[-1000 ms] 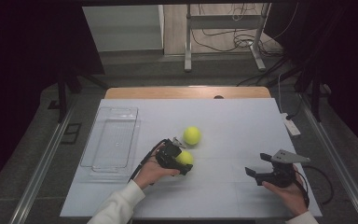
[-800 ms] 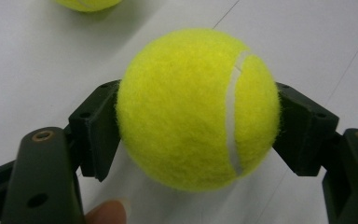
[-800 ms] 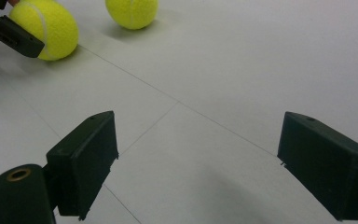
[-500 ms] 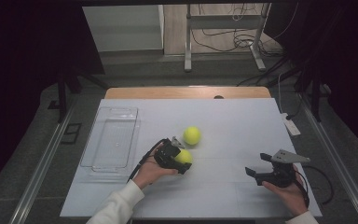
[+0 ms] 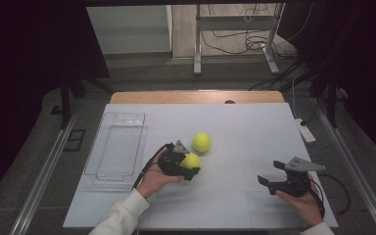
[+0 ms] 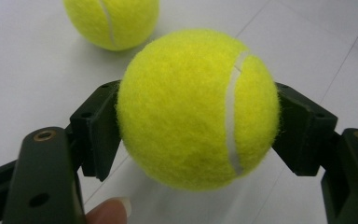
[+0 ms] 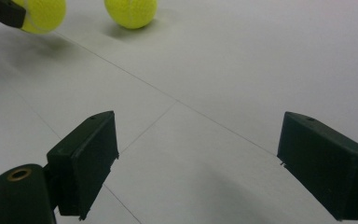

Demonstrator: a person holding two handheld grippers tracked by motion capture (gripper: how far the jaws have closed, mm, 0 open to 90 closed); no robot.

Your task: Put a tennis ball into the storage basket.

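Left claw [image 5: 188,164]: clamped on the near tennis ball [image 5: 191,160]; its jaws have just been closing, and in the left gripper view both pads press the ball's [image 6: 198,109] sides, the white seam facing the camera.
Held ball's place: near the middle of the table [image 5: 245,127], a little left of centre, just right of the left hand [image 5: 157,176].
Second tennis ball [image 5: 201,142]: lying on the table just beyond the held one, apart from it; in the left gripper view it [image 6: 112,21] sits at the top edge.
Right claw [image 5: 269,182]: jaws spread wide with nothing between them, low over the table's right front part; bare table surface shows between its pads in the right gripper view [image 7: 198,163].
Clear tray [image 5: 117,147]: stands by the table's left edge, well left of the balls, with a strip of table between it and the left hand.
Open room: wide bare surface between the two claws and across the far right half of the table.
Right edge: a small white object [image 5: 305,131] lies at it, well beyond the right claw.
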